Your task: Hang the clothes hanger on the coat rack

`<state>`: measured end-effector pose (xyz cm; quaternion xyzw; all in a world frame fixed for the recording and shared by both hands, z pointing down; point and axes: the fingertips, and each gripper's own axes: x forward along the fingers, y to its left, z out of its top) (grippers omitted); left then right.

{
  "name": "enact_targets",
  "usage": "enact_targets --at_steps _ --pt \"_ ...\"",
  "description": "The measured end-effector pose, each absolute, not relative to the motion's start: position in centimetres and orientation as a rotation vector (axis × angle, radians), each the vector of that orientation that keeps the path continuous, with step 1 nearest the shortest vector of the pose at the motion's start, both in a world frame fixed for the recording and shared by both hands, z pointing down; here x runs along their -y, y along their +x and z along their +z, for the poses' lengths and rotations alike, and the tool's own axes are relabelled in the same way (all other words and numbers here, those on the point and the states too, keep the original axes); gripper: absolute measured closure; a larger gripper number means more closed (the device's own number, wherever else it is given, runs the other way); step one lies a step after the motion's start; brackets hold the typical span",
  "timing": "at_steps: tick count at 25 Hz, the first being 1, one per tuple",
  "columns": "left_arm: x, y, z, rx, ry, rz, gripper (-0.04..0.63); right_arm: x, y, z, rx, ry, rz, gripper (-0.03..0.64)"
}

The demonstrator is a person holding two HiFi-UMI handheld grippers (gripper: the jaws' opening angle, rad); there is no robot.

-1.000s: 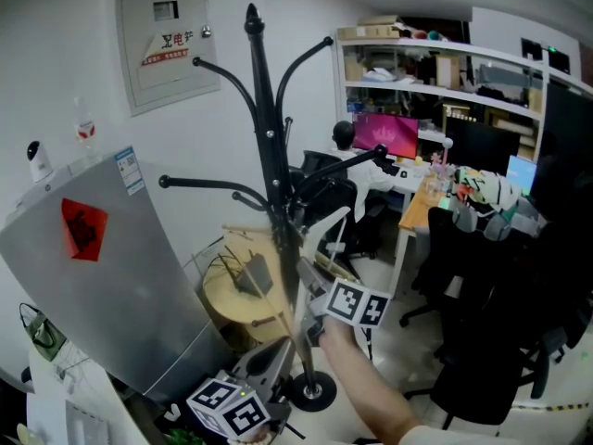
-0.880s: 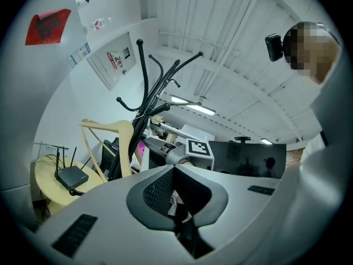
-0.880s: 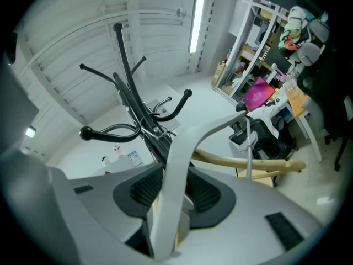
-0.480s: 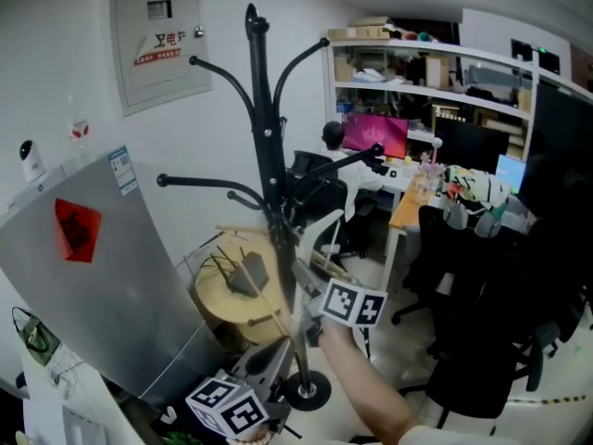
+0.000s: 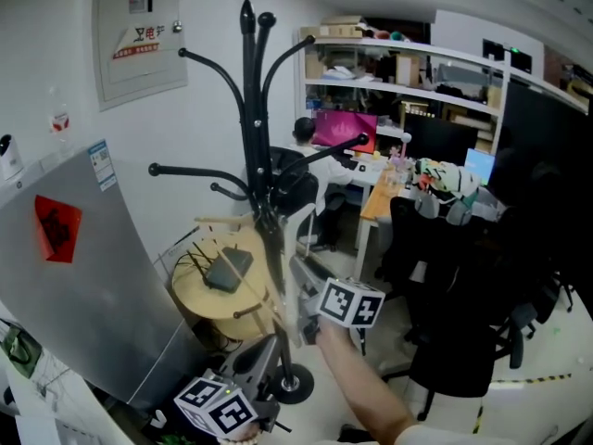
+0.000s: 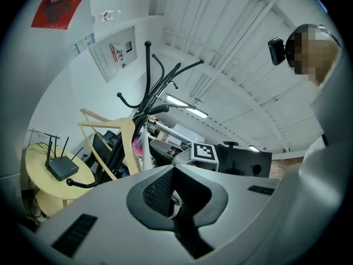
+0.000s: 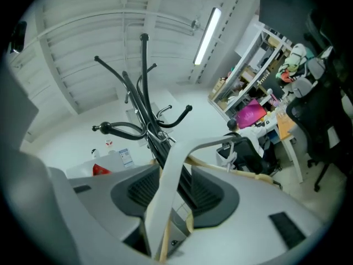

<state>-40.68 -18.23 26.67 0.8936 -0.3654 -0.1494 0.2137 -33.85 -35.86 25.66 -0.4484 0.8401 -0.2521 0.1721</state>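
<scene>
Wood hanger (image 7: 241, 173), likely light and stiff, is sitting between right gripper (image 7: 172, 175) jaws, which are opening, pads clear. Coat rack (image 7: 144, 93) is standing just ahead. Left gripper (image 6: 172, 173) is staying closed, empty. Suggested grip pt.: shoulder bar.

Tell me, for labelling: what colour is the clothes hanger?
The clothes hanger is pale wood, clearest in the left gripper view.

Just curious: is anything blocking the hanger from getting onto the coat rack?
Nothing visible does. The hanger is right at the rack, between the opening jaws of the right gripper. Whether its hook has caught, I cannot tell.
</scene>
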Motion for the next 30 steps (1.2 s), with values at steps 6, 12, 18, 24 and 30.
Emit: enact_targets --at_steps 6,12,18,24,30 --pt "16.5 -42.8 28.1 1.021 2.496 -0.418 0.595 30.6 -31.2 25.7 -2.330 -1.334 -0.584 0.412" --pt "15.8 -44.1 29.0 1.117 2.509 -0.475 0.595 25.1 -27.8 30.1 -2.370 -1.335 -0.630 0.575" --pt "14.0 -41.1 31.0 1.168 2.507 -0.409 0.595 20.4 -25.5 34.0 -2.412 -1.200 -0.751 0.617" --pt "12.2 -36.0 34.2 1.213 2.455 -0.347 0.595 16.0 -22.5 36.5 -2.492 -1.086 -0.834 0.617" --pt "8.0 -31.1 37.6 1.271 2.358 -0.271 0.595 11.8 -16.7 37.6 -2.533 -1.023 -0.857 0.617"
